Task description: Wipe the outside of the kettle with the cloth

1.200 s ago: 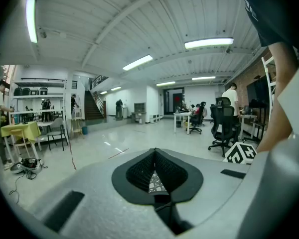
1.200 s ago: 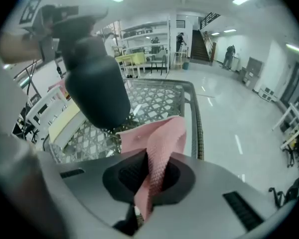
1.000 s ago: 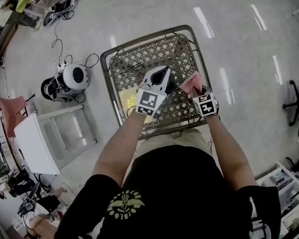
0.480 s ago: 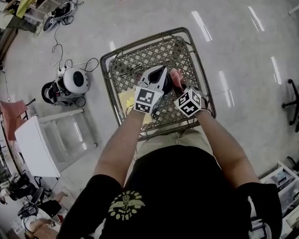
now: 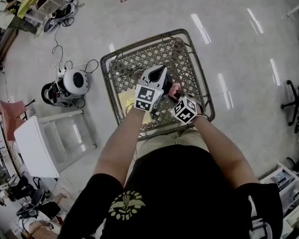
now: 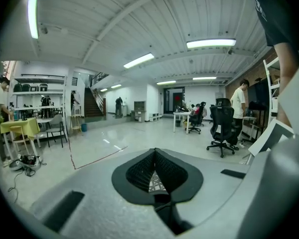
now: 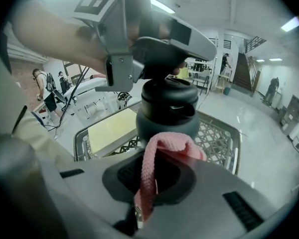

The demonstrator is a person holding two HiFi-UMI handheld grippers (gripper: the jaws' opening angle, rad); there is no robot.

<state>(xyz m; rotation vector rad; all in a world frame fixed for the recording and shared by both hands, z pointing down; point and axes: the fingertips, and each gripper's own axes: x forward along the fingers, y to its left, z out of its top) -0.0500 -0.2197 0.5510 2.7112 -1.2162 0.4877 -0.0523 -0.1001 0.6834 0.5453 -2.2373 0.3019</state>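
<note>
A dark grey kettle (image 7: 168, 111) stands on a metal lattice table (image 5: 189, 59). In the head view only a dark sliver of the kettle (image 5: 165, 82) shows under the grippers. My left gripper (image 5: 161, 74) lies across its top with the jaws closed, seemingly on the handle; in the left gripper view the pads (image 6: 148, 169) meet. My right gripper (image 5: 175, 91) is just right of the kettle, shut on a pink cloth (image 7: 162, 156). The cloth (image 5: 175, 88) folds out of the jaws against the kettle's side.
A yellow sheet (image 5: 127, 101) lies on the table's left part, also seen behind the kettle as a yellow sheet (image 7: 112, 128). On the floor to the left stand a round white device (image 5: 73, 80) with cables and a white rack (image 5: 45, 143). An office chair (image 5: 298, 103) is far right.
My right gripper has moved left with the pink cloth, from the table's right side up to the kettle, and has rolled. The left gripper has stayed on the kettle.
</note>
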